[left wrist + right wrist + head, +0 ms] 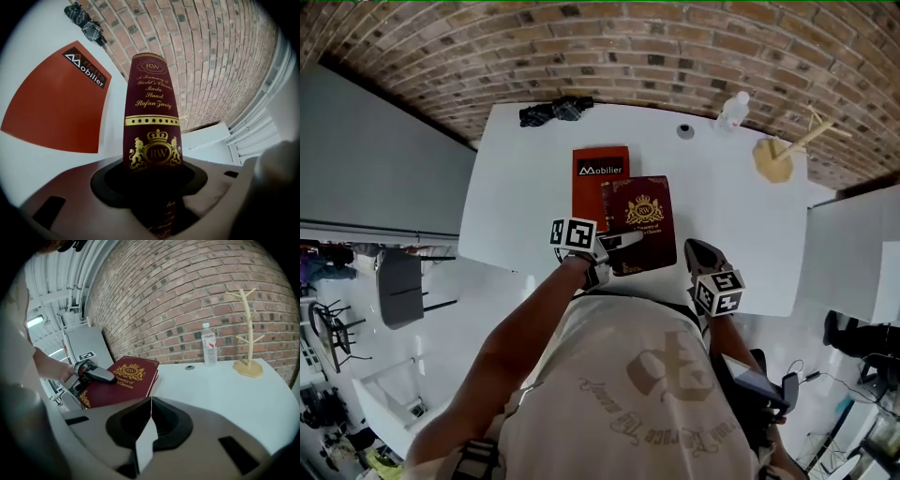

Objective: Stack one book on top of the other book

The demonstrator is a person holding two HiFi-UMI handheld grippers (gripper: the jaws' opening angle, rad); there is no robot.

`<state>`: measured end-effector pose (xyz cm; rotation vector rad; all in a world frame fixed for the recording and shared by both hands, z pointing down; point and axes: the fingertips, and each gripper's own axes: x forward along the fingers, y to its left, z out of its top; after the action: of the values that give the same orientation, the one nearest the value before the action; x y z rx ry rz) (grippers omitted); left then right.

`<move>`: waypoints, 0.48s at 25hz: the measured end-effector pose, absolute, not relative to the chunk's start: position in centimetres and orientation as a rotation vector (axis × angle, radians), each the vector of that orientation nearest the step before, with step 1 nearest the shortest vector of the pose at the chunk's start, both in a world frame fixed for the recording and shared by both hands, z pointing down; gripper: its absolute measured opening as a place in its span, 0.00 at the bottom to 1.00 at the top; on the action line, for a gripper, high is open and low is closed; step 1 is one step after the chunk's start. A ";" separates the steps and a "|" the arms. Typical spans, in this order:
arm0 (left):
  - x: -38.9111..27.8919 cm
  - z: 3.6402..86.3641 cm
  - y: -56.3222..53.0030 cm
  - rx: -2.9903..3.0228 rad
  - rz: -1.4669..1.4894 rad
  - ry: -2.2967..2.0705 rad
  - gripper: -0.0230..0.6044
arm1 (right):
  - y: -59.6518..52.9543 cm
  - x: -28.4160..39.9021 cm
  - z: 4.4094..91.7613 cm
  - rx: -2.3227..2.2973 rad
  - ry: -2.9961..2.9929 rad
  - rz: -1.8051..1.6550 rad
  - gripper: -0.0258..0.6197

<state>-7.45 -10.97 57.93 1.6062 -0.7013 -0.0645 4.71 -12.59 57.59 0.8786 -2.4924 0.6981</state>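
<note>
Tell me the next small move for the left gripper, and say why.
Probably shift the maroon book further over the orange book, squaring it up, before lowering. The left gripper grips the maroon book's near edge, and in the head view that book covers only part of the orange book, skewed and overhanging.

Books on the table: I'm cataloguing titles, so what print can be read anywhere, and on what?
"Mobilier": cover label of the red book.
"RW", "A Treasury of World's Classics", "Maria Stuart", "Stefan Zweig": spine of the maroon book.
Label on the water bottle: too small to read.
</note>
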 end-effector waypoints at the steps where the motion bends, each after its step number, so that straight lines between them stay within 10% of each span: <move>1: -8.0 57.8 -11.0 1.605 -0.071 -0.699 0.41 | -12.7 4.2 57.4 0.879 -2.492 0.696 0.08; 12: -14.1 58.0 -11.4 1.592 -0.117 -0.720 0.41 | -12.7 -0.5 56.3 0.876 -2.475 0.674 0.08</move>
<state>-14.12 -11.37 57.99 1.5922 -0.7203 -0.1166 -0.45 -12.66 56.34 0.8764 -2.4751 0.6735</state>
